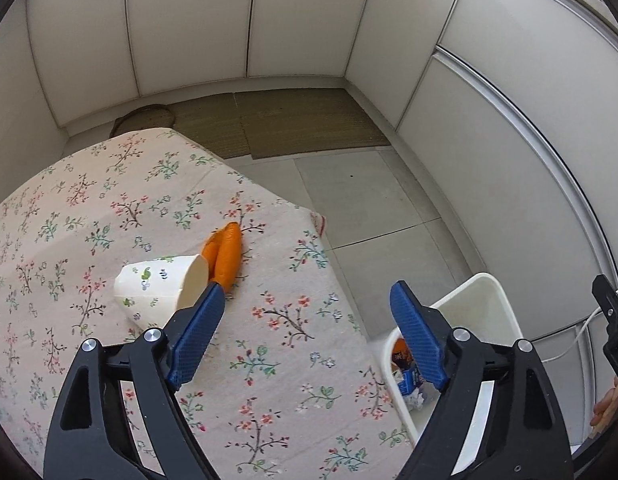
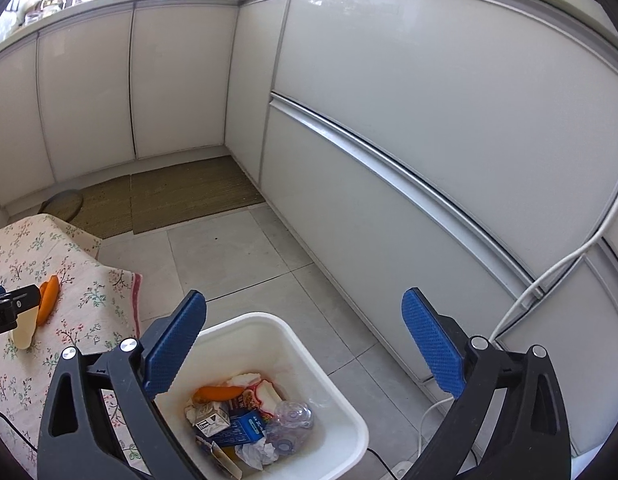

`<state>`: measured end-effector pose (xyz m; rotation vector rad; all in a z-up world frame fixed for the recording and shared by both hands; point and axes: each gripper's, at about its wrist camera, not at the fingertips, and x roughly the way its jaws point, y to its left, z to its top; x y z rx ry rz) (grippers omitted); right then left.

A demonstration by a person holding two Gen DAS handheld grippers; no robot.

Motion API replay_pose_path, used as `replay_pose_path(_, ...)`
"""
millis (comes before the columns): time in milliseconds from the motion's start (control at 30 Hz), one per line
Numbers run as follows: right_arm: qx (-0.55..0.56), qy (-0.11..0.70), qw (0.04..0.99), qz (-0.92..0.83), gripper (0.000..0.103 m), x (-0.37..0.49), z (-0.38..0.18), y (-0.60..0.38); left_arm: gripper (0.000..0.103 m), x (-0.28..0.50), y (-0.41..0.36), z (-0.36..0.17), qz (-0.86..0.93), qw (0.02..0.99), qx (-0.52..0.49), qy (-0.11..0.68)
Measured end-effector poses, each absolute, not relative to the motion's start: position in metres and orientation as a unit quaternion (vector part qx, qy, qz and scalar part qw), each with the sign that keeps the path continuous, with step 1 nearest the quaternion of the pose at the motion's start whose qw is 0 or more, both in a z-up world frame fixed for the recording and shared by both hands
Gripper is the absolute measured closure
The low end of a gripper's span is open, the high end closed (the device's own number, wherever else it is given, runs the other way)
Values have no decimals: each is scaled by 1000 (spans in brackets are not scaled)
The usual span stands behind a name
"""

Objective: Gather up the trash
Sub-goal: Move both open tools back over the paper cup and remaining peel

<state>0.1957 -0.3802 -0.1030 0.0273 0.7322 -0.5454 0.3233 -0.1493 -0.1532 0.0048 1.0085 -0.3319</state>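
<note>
A white paper cup (image 1: 161, 290) with small prints lies on its side on the floral tablecloth (image 1: 109, 208). Orange peel pieces (image 1: 225, 256) lie right behind it. My left gripper (image 1: 305, 292) is open and empty above the table's right part, its left finger just in front of the cup's rim. My right gripper (image 2: 305, 300) is open and empty above the white bin (image 2: 309, 360), which holds cartons, crumpled plastic, paper and an orange peel. The cup (image 2: 23, 336) and peel (image 2: 47, 298) also show at the left of the right wrist view, partly hidden by the left gripper.
The bin (image 1: 489, 312) stands on the grey tiled floor right of the table. White cabinets (image 2: 429, 120) run along the back and right. Woven mats (image 2: 181, 192) lie by the far cabinets. A white cable (image 2: 549, 276) hangs along the right cabinet.
</note>
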Motion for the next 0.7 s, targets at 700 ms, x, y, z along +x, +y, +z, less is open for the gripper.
replay_pose_path(700, -31, 389, 898, -201, 8, 252, -120, -309, 12, 334, -97, -206, -245, 776, 314, 489)
